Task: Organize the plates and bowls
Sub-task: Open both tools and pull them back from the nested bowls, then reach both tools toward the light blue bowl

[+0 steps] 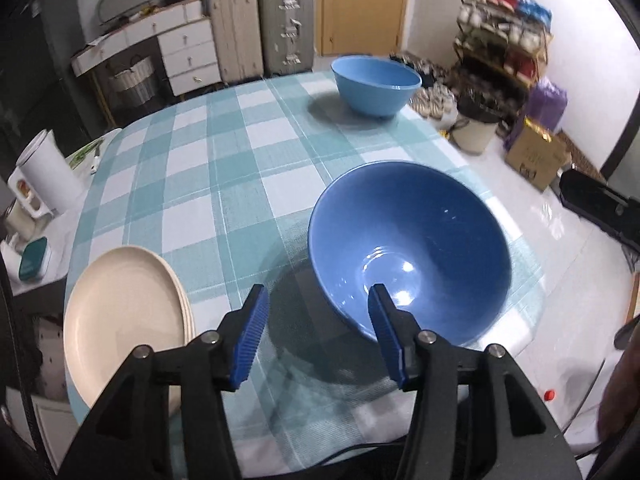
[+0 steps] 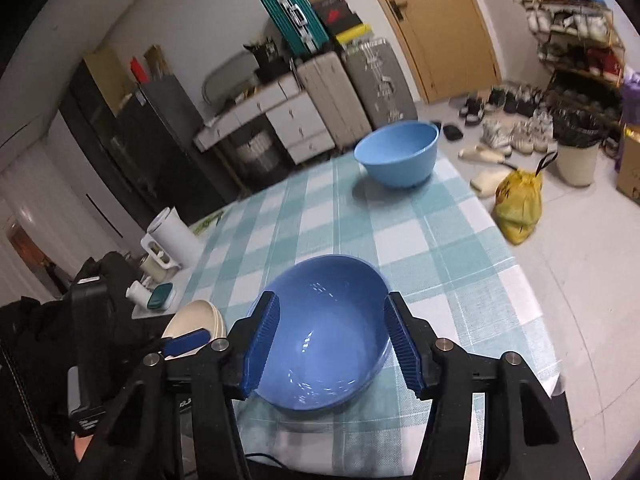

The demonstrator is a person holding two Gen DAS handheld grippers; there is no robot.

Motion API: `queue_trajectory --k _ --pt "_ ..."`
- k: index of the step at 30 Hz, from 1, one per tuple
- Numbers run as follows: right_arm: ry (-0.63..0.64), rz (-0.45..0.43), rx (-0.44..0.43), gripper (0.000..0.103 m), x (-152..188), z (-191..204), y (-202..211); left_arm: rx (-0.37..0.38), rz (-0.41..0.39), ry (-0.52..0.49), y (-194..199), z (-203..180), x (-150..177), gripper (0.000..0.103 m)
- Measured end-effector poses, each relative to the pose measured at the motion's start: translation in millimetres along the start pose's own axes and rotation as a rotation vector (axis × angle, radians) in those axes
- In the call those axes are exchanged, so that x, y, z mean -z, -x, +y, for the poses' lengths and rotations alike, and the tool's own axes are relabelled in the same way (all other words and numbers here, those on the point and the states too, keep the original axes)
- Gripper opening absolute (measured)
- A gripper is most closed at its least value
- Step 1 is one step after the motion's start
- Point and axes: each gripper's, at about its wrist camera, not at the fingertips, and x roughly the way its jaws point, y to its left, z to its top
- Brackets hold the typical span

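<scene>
A dark blue bowl (image 1: 420,240) stands near the front of the checked tablecloth (image 1: 224,168). My left gripper (image 1: 318,292) hovers open above the bowl's near left rim; one fingertip shows over the bowl's inside, the other over the cloth. Left of it lies a stack of cream plates (image 1: 124,320) at the table's edge. In the right wrist view the same dark blue bowl (image 2: 328,344) lies beyond my right gripper (image 2: 332,300), whose jaws stand open and apart from it. A light blue bowl (image 1: 376,84) (image 2: 396,152) sits at the far end. The cream plates (image 2: 196,320) show at lower left.
A white canister (image 1: 44,172) and a teal-lidded box (image 1: 34,260) stand off the table's left side. The table's right edge drops to a white floor with a yellow bag (image 2: 518,204) and a bin (image 2: 576,156). Suitcases (image 1: 260,28) stand behind.
</scene>
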Motion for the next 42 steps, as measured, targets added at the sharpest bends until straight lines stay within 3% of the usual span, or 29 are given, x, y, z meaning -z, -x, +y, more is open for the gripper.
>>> queue_trajectory --k 4,9,12,14,22,27,42 --pt "0.044 -0.104 0.017 0.059 17 7 16 0.01 -0.076 0.066 13 0 12 0.078" --pt "0.078 -0.21 0.024 0.072 39 14 33 -0.021 -0.18 0.072 28 -8 22 0.079" --pt "0.124 -0.265 0.036 0.087 57 20 40 -0.055 -0.248 0.081 35 -11 32 0.092" --pt "0.161 -0.307 0.047 0.092 72 25 45 -0.085 -0.296 0.09 39 -14 42 0.099" --pt "0.178 -0.348 0.047 0.1 107 29 52 -0.125 -0.329 0.091 36 -24 59 0.1" --pt "0.155 -0.333 0.056 0.101 110 26 52 -0.122 -0.296 0.102 32 -23 64 0.1" --pt "0.163 -0.293 0.047 0.101 118 31 50 -0.1 -0.301 0.107 37 -24 78 0.1"
